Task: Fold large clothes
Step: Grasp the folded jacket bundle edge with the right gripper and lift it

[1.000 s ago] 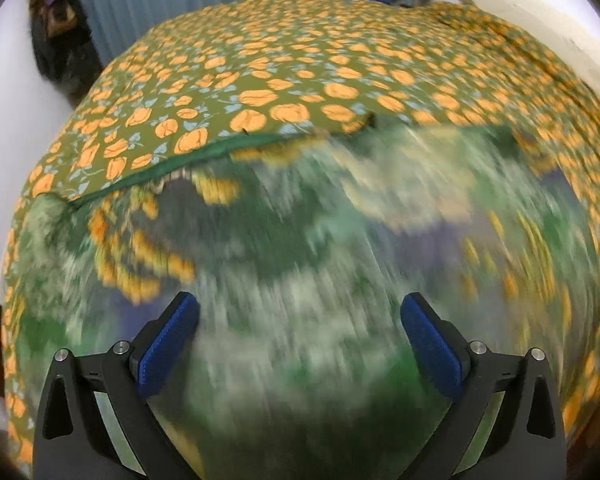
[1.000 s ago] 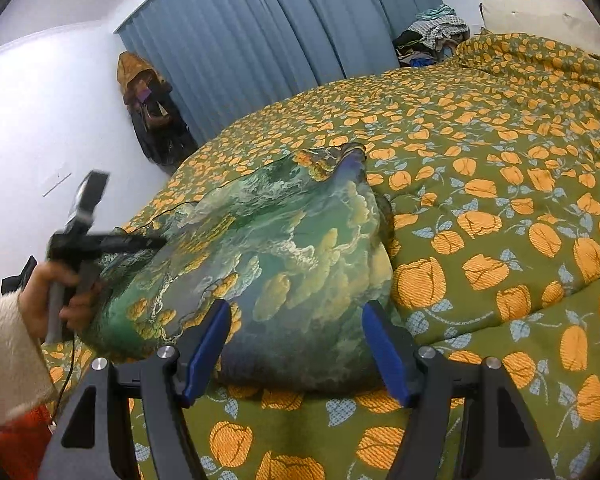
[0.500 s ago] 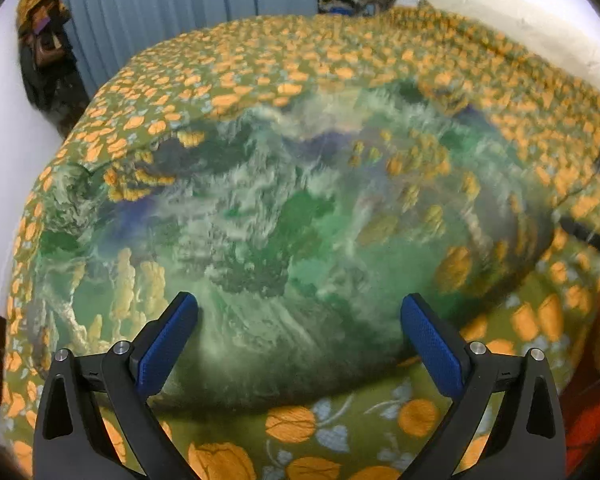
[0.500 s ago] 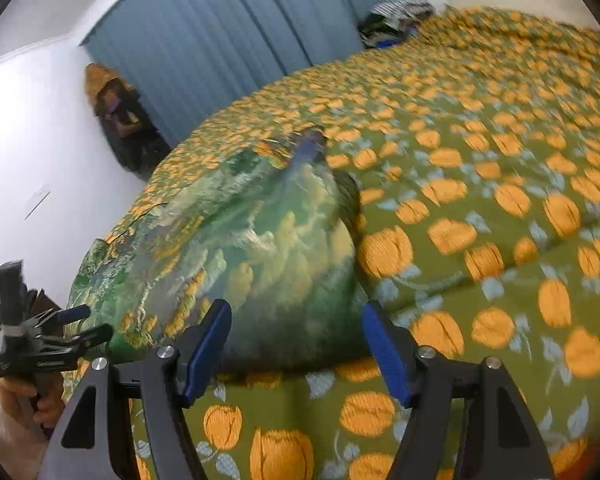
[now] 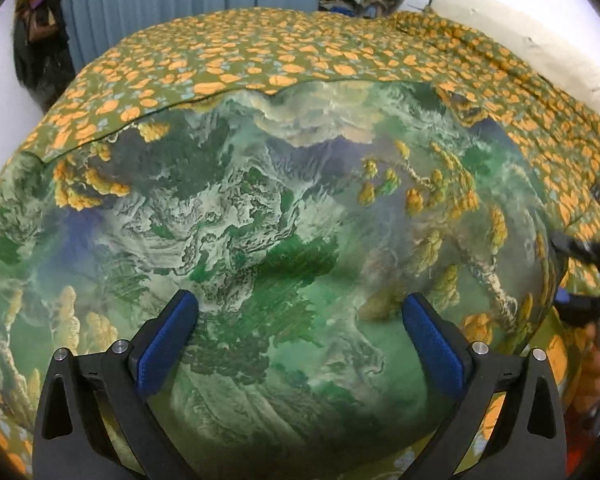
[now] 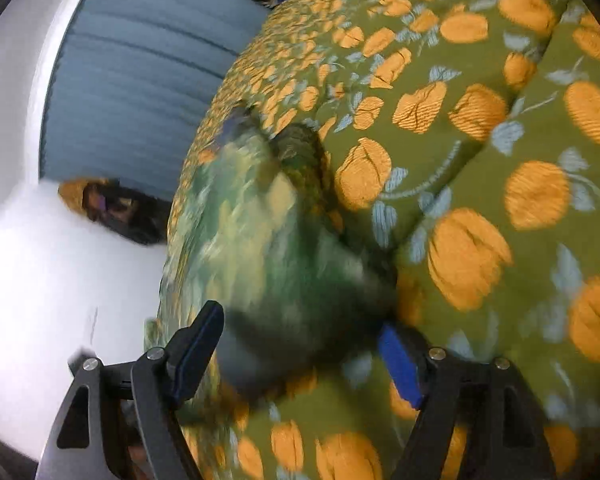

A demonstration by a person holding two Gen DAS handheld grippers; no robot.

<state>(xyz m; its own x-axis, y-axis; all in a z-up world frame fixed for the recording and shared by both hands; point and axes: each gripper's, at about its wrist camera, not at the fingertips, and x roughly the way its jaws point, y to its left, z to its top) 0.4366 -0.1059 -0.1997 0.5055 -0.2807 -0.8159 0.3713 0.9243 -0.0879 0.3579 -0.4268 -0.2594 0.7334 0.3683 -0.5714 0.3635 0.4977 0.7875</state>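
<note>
Lying on one bedspread [image 5: 284, 44]: one green garment [image 5: 260, 220].

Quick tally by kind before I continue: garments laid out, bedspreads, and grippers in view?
Green landscape-print garment: 1
Olive bedspread with orange flowers: 1
Grippers: 2, left gripper and right gripper, its jaws opening
Total: 4

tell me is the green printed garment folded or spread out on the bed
Folded: the green garment lies as one compact rounded bundle on the quilt.
</note>
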